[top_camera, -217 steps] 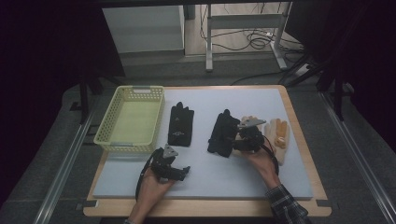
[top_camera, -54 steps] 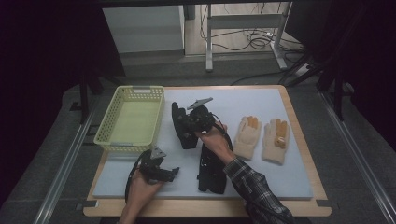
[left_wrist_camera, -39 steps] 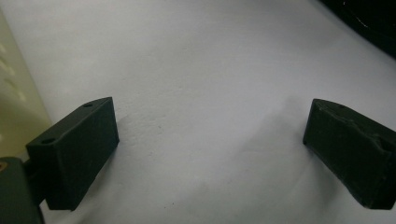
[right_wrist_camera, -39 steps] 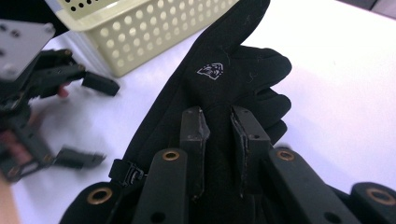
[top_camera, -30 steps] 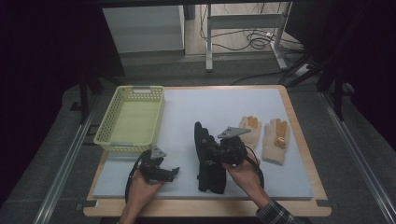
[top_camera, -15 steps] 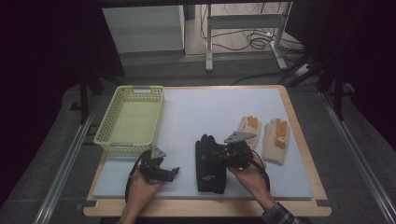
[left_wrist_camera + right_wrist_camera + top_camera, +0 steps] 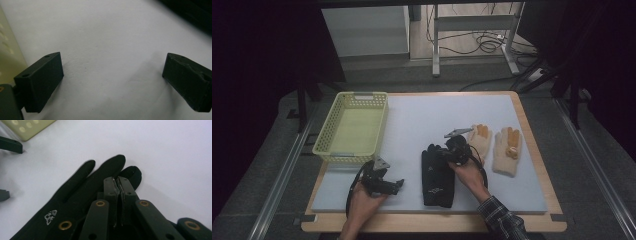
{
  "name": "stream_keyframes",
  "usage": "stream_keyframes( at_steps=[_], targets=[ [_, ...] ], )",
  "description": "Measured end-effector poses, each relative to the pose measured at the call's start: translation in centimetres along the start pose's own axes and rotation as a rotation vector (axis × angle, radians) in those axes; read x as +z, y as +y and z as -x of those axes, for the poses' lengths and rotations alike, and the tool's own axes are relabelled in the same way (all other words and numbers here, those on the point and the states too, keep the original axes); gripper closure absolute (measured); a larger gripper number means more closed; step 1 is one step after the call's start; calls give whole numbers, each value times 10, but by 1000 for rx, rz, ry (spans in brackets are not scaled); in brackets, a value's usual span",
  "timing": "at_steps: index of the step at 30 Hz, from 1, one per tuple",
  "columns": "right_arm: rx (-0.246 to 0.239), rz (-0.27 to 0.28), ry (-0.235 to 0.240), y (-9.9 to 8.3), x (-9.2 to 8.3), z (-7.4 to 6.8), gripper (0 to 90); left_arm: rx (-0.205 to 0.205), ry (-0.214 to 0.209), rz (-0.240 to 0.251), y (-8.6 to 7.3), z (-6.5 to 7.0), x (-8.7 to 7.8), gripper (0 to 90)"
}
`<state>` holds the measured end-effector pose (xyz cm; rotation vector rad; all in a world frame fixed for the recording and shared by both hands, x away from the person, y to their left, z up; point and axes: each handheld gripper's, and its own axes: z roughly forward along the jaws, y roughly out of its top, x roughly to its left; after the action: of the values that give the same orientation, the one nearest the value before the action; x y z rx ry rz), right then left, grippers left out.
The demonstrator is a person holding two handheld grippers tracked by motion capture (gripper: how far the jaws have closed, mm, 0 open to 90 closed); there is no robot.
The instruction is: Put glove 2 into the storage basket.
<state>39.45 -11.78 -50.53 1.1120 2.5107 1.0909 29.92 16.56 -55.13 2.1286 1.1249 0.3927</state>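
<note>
Black gloves (image 7: 436, 176) under clamped right gripper (image 7: 451, 151); left gripper (image 7: 398, 183) gapes beside yellow basket (image 7: 353, 126).

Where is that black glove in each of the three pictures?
High view: black glove lies low and centre, under the right gripper.
Left gripper view: a dark edge, top right corner, perhaps it.
Right gripper view: glove beneath the shut jaws.
Shared landmark: yellow basket.

text: none readable | black glove (image 7: 75, 202): small white logo (too blurred to read)
</note>
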Motion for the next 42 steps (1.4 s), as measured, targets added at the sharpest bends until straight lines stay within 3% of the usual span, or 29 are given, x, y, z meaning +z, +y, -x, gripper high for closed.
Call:
stream_keyframes(
  at_steps=[3,4,10,12,15,20,23,24,27,30,36,38,42],
  targets=[
    [-27,24,-21,2,-9,-4,856,3,1,0,0,0,0,34],
    [-39,52,-32,5,-19,-7,856,2,1,0,0,0,0,34],
    [-41,58,-51,3,-32,-4,845,2,1,0,0,0,0,34],
    [-27,37,-46,-1,-27,1,809,2,1,0,0,0,0,34],
    [-24,34,-38,-8,-17,7,651,2,0,0,0,0,0,34],
    [-51,62,-53,-6,-30,7,615,2,1,0,0,0,0,34],
    [-76,78,-55,-9,-45,5,629,4,1,0,0,0,0,34],
    [-88,77,-38,-15,-54,3,678,5,1,0,0,0,0,34],
    [-104,69,-35,-20,-59,2,721,2,1,1,0,0,0,34],
    [-113,48,-12,-41,-70,-1,813,1,4,9,0,1,-1,39],
    [-116,23,12,-64,-74,-4,852,24,7,-2,-3,1,-5,43],
    [-117,14,21,-79,-75,-7,855,30,28,-11,-5,0,-9,40],
    [-127,23,35,-92,-78,-11,854,11,42,-20,-11,-9,-16,33]
  ],
)
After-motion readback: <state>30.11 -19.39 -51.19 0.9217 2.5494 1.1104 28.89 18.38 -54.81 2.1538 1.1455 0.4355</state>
